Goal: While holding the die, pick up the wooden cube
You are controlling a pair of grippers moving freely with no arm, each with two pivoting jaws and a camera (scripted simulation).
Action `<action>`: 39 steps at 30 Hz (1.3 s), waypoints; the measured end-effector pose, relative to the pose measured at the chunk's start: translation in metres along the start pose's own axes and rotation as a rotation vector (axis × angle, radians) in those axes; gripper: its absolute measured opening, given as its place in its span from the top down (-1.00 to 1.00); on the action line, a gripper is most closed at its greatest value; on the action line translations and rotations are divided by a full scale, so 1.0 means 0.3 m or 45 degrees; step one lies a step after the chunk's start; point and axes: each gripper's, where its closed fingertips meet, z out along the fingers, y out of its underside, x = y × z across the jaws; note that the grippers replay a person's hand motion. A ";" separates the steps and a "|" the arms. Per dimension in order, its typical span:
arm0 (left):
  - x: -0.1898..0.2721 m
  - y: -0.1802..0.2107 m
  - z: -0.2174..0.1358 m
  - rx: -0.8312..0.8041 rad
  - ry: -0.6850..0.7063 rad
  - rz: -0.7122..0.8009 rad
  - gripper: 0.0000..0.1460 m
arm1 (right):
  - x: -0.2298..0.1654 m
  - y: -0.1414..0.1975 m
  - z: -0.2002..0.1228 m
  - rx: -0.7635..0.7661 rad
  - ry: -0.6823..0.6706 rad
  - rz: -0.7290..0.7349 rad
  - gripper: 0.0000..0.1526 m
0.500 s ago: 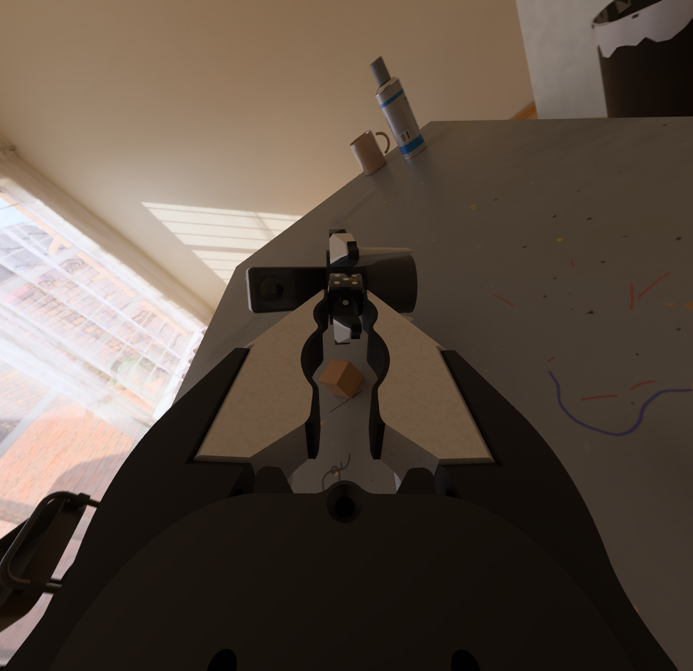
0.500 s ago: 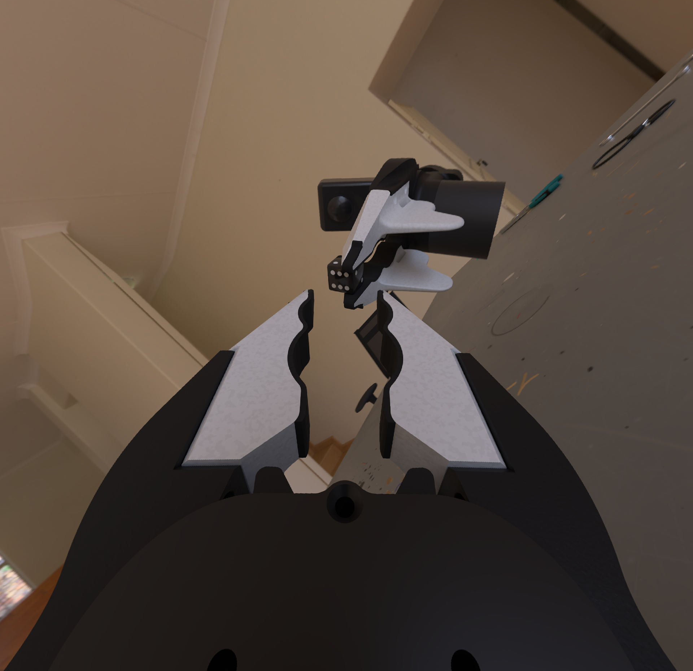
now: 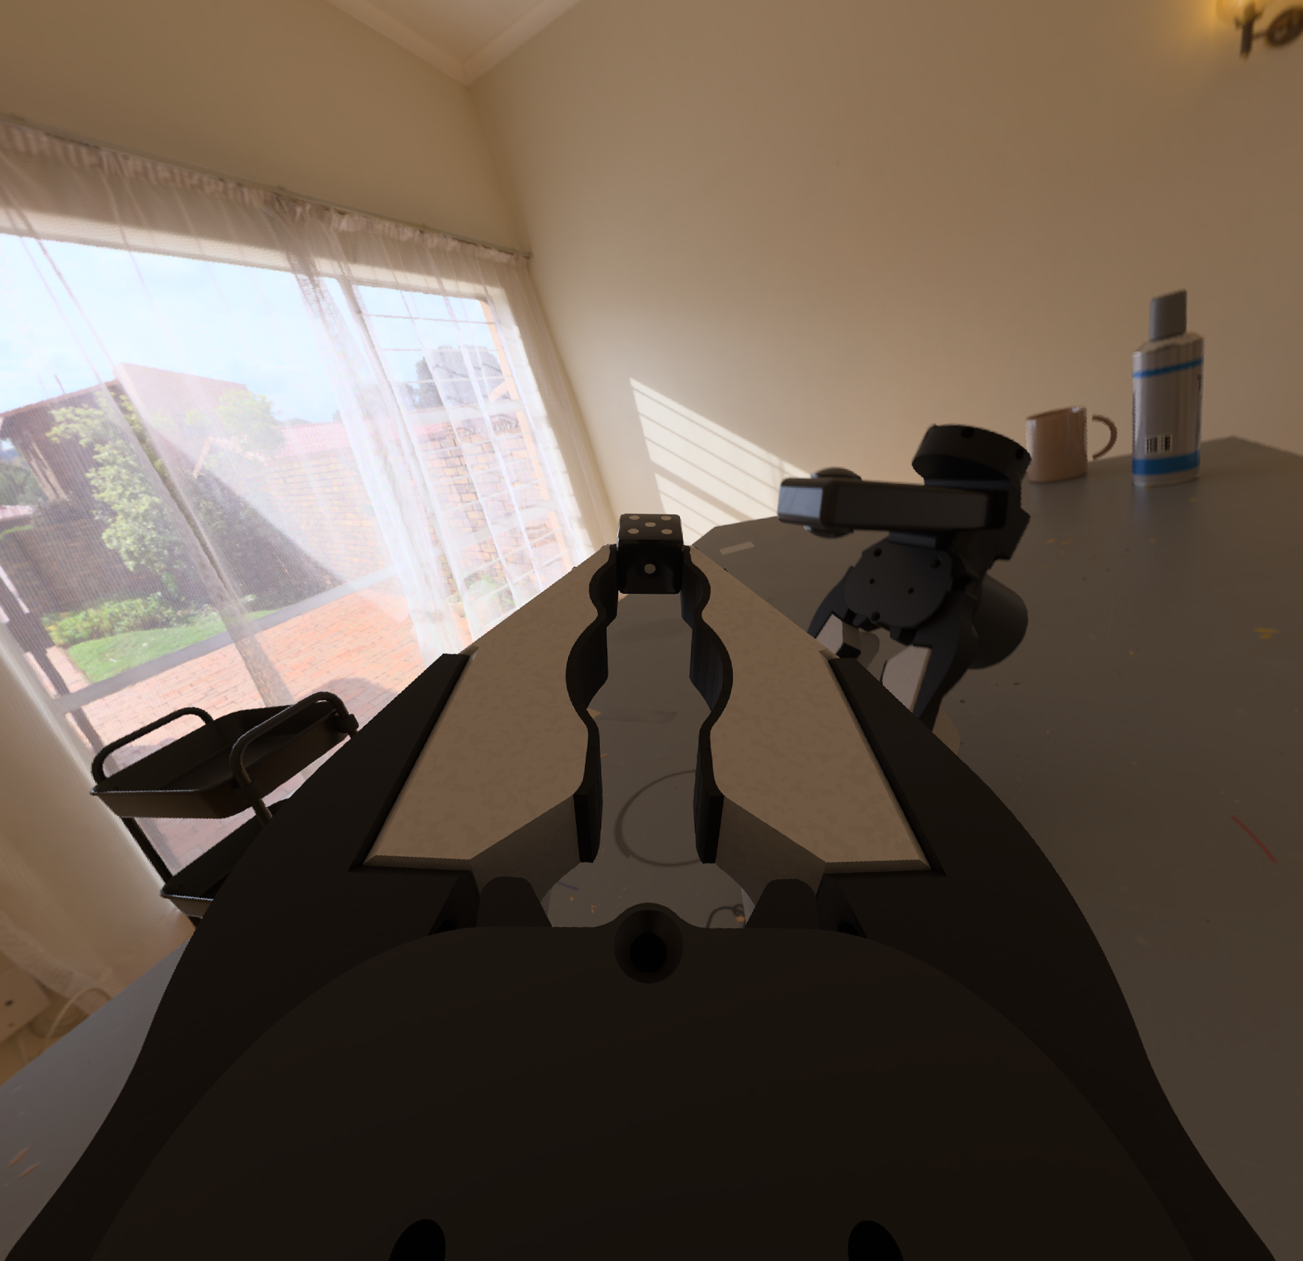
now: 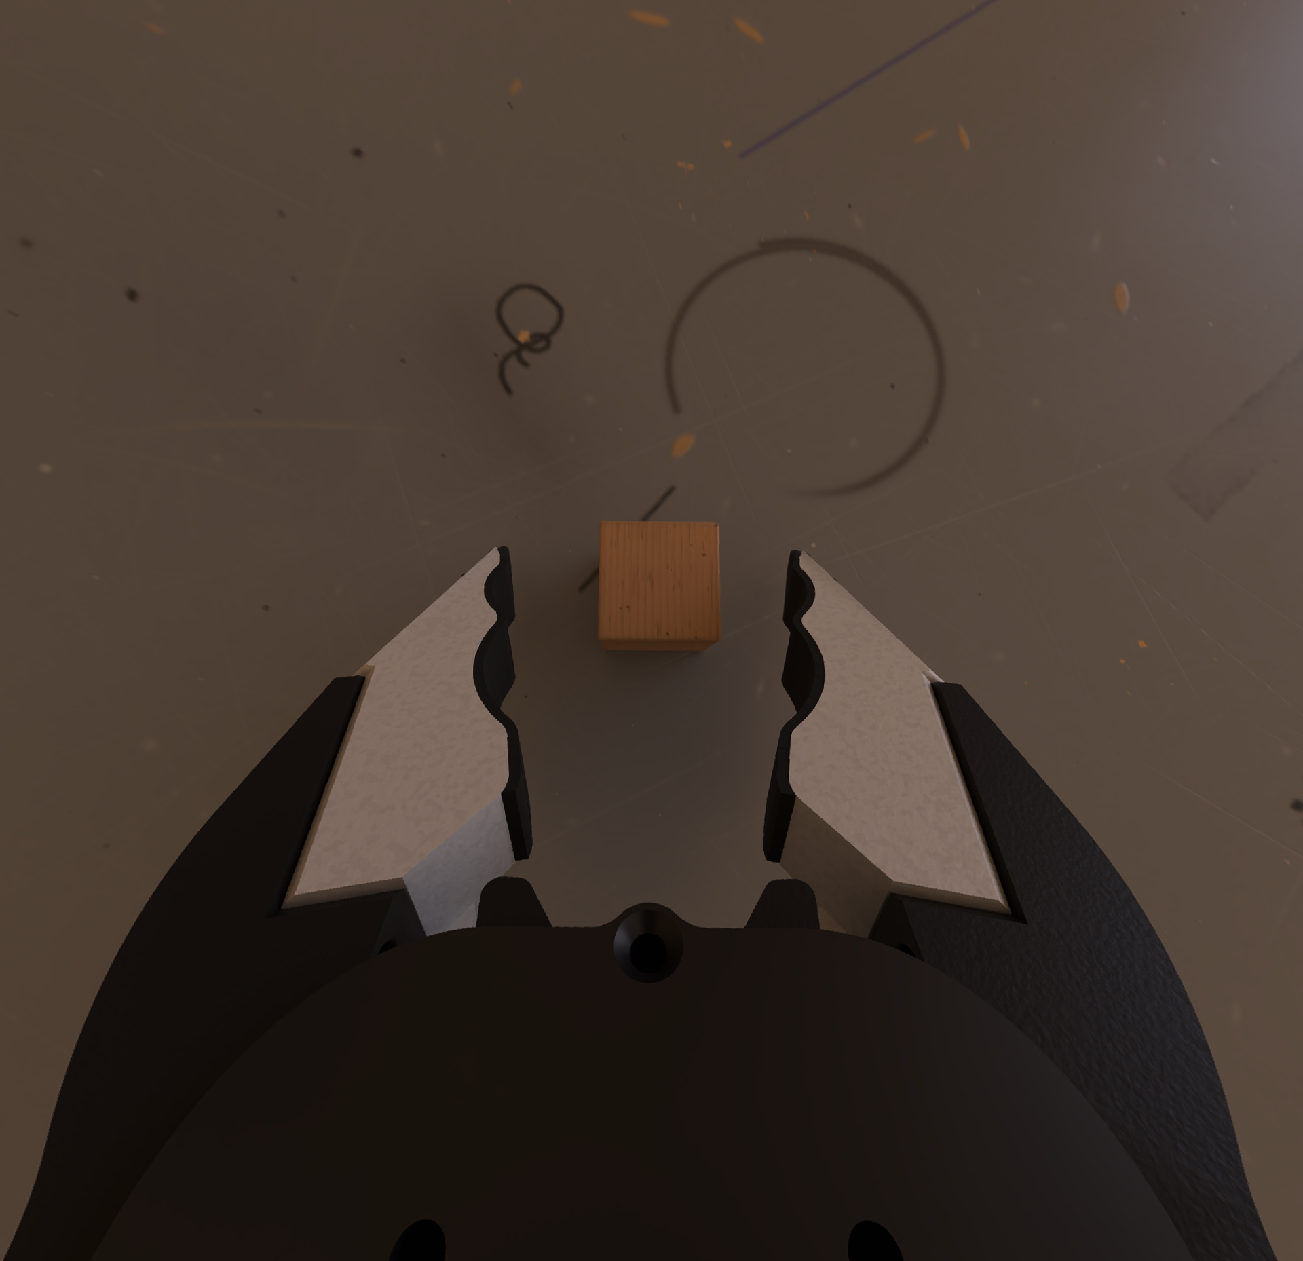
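Note:
My left gripper (image 3: 649, 566) is shut on a black die (image 3: 649, 530) with white pips, pinched at its fingertips and held above the grey table (image 3: 1142, 663). My right gripper (image 4: 649, 557) is open wide and points straight down at the table. The wooden cube (image 4: 659, 585) sits on the table between its two fingertips, touching neither; how far above it they are I cannot tell. In the left wrist view the right gripper (image 3: 881, 663) shows to the right, fingers pointing down. The cube is hidden in that view.
A beige mug (image 3: 1057, 446) and a silver spray bottle (image 3: 1165, 409) stand at the table's far right. A black cart (image 3: 211, 755) stands off the table's left edge by the window. A drawn ring (image 4: 931, 353) and a scribble (image 4: 529, 331) mark the tabletop.
The left gripper has tilted up from looking down at the table, still holding the die. The right gripper has turned down over the wooden cube and opened wider.

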 end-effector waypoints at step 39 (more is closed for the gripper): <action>0.057 0.014 0.025 0.024 0.088 -0.038 0.78 | -0.243 0.405 -0.379 -0.331 -0.074 0.017 0.55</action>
